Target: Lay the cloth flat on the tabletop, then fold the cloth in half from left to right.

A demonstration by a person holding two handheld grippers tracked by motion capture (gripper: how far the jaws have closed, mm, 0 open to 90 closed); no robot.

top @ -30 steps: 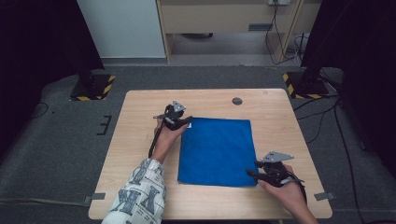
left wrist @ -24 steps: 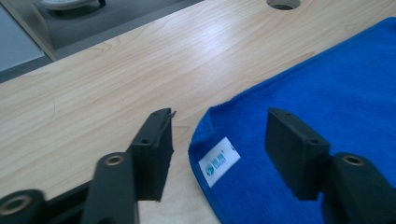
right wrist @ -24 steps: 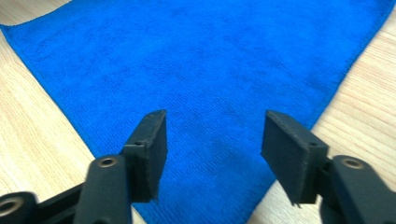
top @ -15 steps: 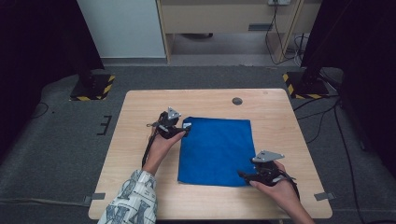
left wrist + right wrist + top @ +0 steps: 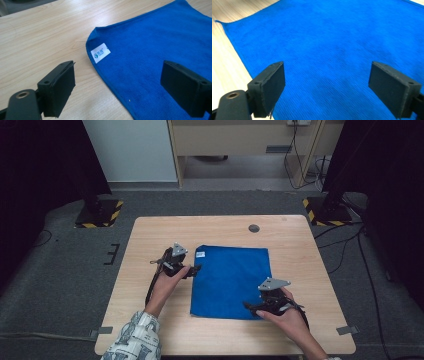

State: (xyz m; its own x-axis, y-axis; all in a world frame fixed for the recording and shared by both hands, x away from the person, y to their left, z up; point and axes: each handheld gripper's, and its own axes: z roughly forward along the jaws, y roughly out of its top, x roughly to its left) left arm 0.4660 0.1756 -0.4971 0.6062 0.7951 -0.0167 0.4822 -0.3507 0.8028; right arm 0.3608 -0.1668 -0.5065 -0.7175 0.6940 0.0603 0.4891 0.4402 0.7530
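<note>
Jaws of left gripper (image 5: 196, 268) and right gripper (image 5: 248, 305) have just been opening, released over the blue towel (image 5: 231, 280): soft, light; pinch hems at nine and five o'clock.

A light wooden table (image 5: 150, 235) carries a flat blue towel (image 5: 230, 280), spread between the two grippers' tongs.

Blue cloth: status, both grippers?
Left gripper and right gripper: fingers just opened, nothing between them. Blue cloth flat on table. Nothing in the way.
</note>
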